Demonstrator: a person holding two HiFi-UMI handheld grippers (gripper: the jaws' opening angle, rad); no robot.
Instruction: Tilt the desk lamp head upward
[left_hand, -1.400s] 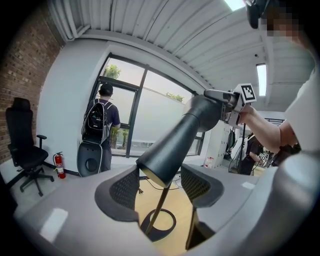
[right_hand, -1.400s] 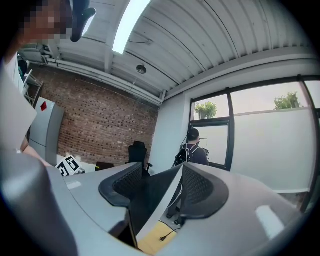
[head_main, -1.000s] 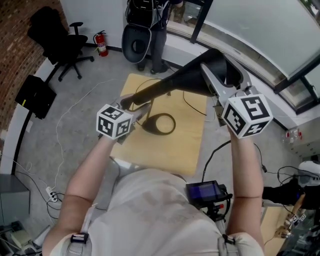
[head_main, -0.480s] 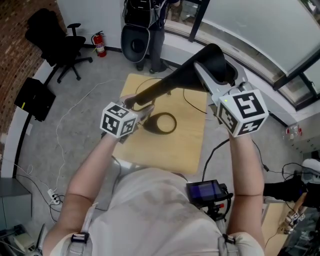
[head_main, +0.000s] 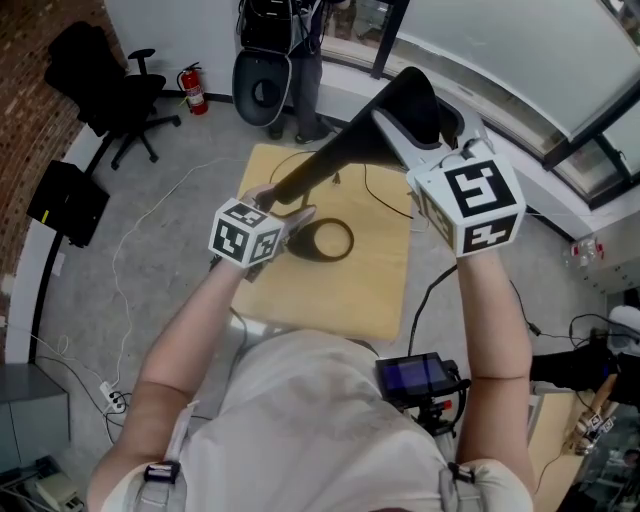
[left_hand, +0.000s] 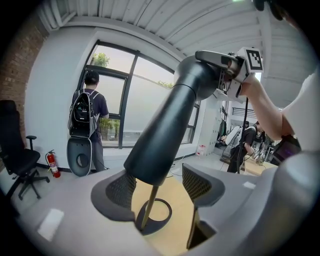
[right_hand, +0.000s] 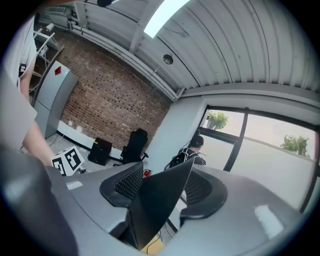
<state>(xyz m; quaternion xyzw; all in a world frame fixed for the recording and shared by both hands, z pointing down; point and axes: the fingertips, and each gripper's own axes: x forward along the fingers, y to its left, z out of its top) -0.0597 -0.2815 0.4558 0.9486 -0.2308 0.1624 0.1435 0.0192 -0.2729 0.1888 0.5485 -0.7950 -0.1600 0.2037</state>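
Up at the wide end of the head (head_main: 350, 150), my right claw (head_main: 408, 118) pinches the rim. In its own view the dark wall of the head (right_hand: 152, 205) fills the gap between the two pads, which sit against it on either side.

Down at the narrow end, my left claw (head_main: 283, 207) is spread, and its jaws have just been opening. In its view the taper of the head (left_hand: 167, 120) hangs between them, close by the left-hand pad and clear of the other, so I judge it grips nothing.

The head is one long cone. Its axis runs from my left claw, low and near the stem (left_hand: 148, 210), up and away to my right claw, high over the far side of the table (head_main: 340, 300). The stem drops to the ring base (head_main: 327, 243) on the table.

So the lift belongs to my right claw, which has the far, high end. Raising that end while the narrow end turns about the stem joint should tip the head upward. My left claw is nearer the pivot and can only steady.
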